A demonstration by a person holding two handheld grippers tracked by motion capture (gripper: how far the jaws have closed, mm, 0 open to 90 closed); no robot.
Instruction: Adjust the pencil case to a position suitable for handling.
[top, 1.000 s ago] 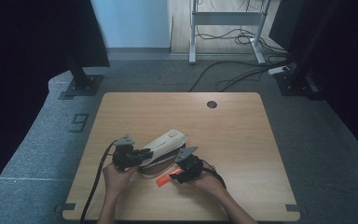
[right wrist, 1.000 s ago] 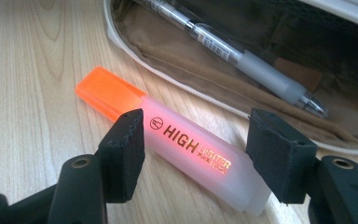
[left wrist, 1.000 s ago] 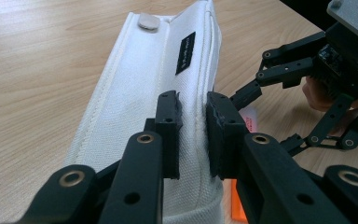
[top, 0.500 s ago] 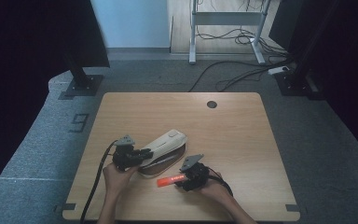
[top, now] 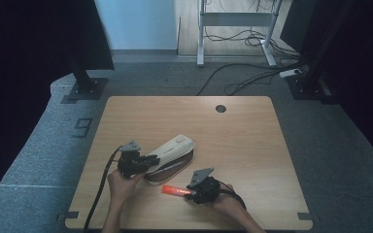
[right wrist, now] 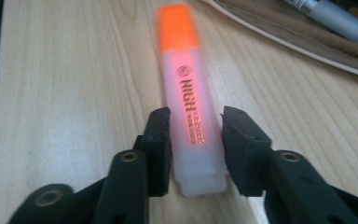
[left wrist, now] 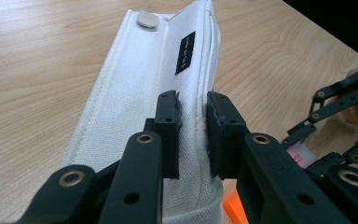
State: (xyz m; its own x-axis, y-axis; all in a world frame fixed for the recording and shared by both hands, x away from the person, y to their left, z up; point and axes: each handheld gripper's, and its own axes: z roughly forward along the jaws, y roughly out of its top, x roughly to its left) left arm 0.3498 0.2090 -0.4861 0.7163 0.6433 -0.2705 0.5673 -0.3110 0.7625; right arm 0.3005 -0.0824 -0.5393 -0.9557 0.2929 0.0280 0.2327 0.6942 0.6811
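A white fabric pencil case (top: pixel 175 148) lies at the table's near middle. Its upper flap (left wrist: pixel 140 93) is raised off a brown interior (top: pixel 172 170). My left gripper (top: pixel 148 162) is shut on that flap's edge, and the pads (left wrist: pixel 193 126) pinch the seam. An orange-capped highlighter (top: pixel 172 190) rests flat on the wood in front of the case. My right gripper (top: pixel 189 191) has just been closing its jaws around it. The pads (right wrist: pixel 196 144) now meet both sides of the highlighter (right wrist: pixel 186 84) near its rear end.
The wooden table (top: pixel 252 145) has a round cable hole (top: pixel 220 108) at the back. Grey pens (right wrist: pixel 335 21) lie inside the case. Beyond the table are grey carpet, a monitor stand (top: pixel 85 87) and floor cables (top: pixel 252 77).
My right gripper has slid a little right and nearer along the highlighter, and its jaws have narrowed onto it. My left gripper and the case have stayed put.
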